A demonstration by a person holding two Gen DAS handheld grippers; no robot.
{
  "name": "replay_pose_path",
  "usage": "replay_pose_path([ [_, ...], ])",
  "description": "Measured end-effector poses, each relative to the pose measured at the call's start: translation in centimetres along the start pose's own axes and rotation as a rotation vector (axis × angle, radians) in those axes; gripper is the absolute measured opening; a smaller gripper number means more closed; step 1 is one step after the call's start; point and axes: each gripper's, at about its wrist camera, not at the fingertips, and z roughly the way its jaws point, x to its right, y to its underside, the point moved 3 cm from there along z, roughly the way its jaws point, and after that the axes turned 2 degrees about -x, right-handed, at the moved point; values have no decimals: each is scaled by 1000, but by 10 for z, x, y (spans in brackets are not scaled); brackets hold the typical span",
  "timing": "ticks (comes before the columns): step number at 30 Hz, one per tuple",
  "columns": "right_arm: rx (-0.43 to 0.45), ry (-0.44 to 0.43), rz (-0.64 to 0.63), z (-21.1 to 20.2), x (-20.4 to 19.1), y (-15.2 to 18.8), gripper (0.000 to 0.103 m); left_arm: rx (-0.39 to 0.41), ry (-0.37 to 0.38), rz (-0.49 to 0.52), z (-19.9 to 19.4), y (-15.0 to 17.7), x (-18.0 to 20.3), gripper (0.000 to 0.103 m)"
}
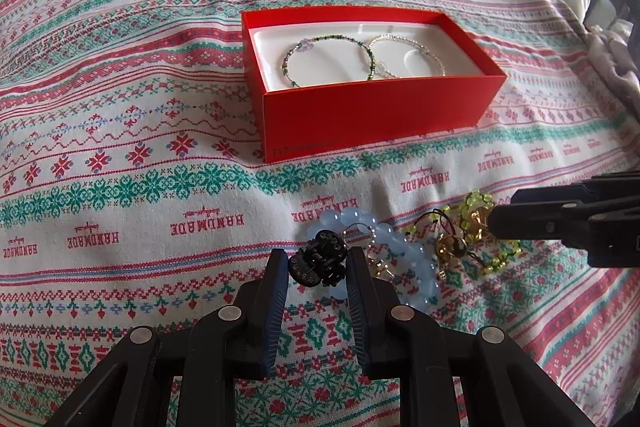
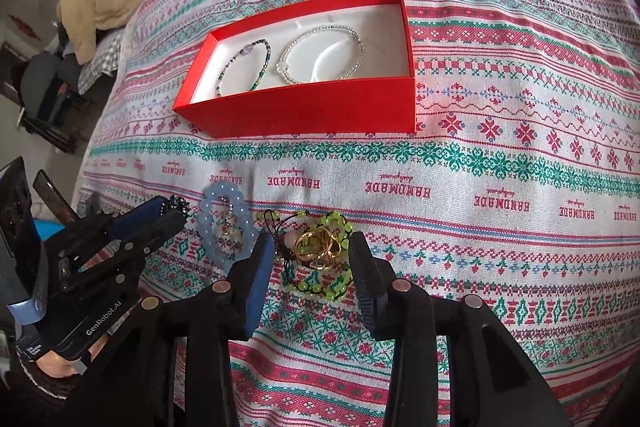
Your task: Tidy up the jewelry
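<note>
Low in the left view, the left claw (image 1: 317,263) pinches a small black rhinestone hair clip (image 1: 320,264) – a weak grip could drop it short of the red cardboard box (image 1: 376,107) – while the right claw (image 2: 312,255) stands spread around tangled gold rings (image 2: 318,247).

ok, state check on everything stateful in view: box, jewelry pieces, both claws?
red box: open, no lid on
green beaded bracelet: inside box, flat
clear beaded bracelet: inside box, flat
black hair clip: gripped between the left claw's fingers
left claw: shut on clip
blue bead bracelet: loose on cloth
yellow-green bracelet and gold rings: loose on cloth
right claw: open, straddling that pile
</note>
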Motion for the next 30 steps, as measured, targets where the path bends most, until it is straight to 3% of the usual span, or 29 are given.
replay_pose_path([
  [7, -26, 47, -9, 20, -6, -1, 39, -3, -2, 1, 3, 1, 2, 24],
  [9, -29, 57, -6, 23, -4, -2, 30, -4, -2, 1, 4, 1, 3, 24],
  [13, -15, 54, -7, 19, -5, -4, 30, 4, 1, 1, 1, -1, 3, 24],
  [20, 34, 14, 3, -6, -9, -9, 30, 35, 0, -5, -10, -11, 3, 24],
  [30, 165, -8, 65, -45, 0, -41, 30, 103, -12, -3, -20, -53, 8, 24],
])
